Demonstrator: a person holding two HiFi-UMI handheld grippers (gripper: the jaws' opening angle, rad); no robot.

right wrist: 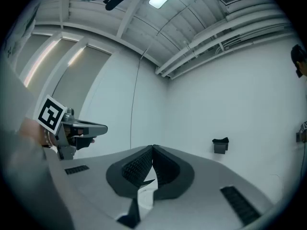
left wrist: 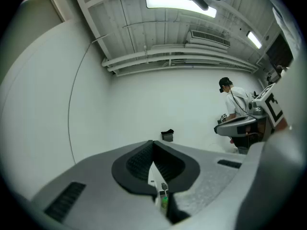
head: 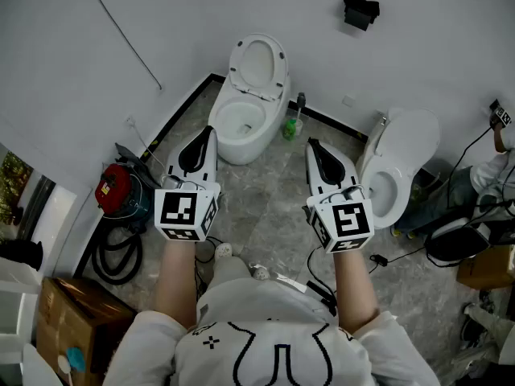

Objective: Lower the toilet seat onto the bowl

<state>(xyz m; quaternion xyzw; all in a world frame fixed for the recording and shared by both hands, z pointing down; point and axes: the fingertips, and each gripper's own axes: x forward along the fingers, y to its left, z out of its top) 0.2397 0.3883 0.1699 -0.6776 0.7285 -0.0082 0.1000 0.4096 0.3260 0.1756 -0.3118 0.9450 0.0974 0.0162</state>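
The left gripper (head: 207, 133) and right gripper (head: 313, 146) are held level, jaws clenched on nothing. Ahead, well beyond them, the toilet seat (head: 257, 61) stands upright over its bowl (head: 241, 124), nearer the left gripper. A second toilet (head: 400, 167) sits beside the right gripper.

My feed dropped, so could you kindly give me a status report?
Left gripper, right gripper: both shut, empty, held level. White oval toilet seat upright, untouched. Small green bottle stands beside white bowl.

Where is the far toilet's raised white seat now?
Head view, top centre: the raised white oval seat stands against the wall above its white ceramic bowl, a green bottle on the floor to its right.
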